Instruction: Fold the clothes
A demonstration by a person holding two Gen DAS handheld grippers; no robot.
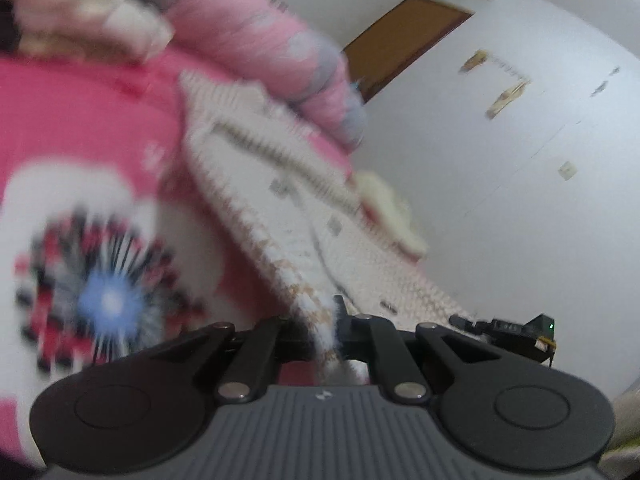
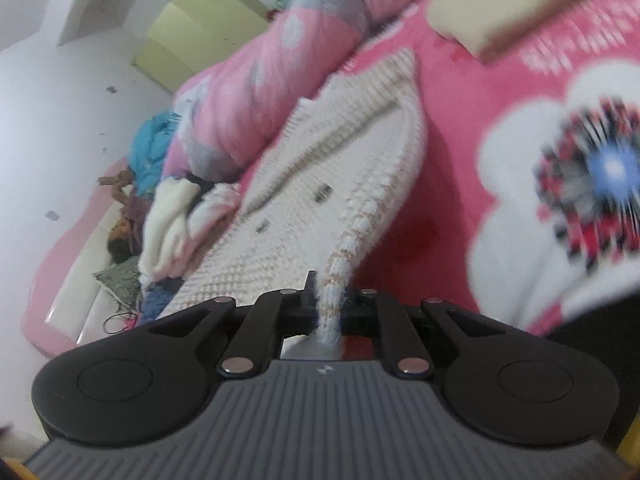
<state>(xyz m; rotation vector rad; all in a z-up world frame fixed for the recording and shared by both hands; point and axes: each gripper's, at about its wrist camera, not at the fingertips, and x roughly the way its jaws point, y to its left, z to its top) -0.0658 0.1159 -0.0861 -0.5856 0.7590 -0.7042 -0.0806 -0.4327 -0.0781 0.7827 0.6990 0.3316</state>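
Note:
A white knitted cardigan [image 1: 288, 200] with beige trim and small buttons stretches over a pink bedspread [image 1: 80, 112]. My left gripper [image 1: 326, 320] is shut on its hem edge, which bunches between the fingers. In the right wrist view the same cardigan [image 2: 336, 168] runs away from me, and my right gripper [image 2: 330, 300] is shut on another part of its ribbed hem. The other gripper [image 1: 516, 336] shows at the cardigan's far edge in the left wrist view. Both views are blurred by motion.
A rolled pink and grey quilt [image 2: 280, 64] lies along the bed behind the cardigan. A folded cream garment [image 2: 504, 12] rests on the bedspread. Loose white and blue clothes [image 2: 168, 208] are piled near the pink headboard [image 2: 48, 280]. A brown door [image 1: 404, 36] and white walls stand beyond.

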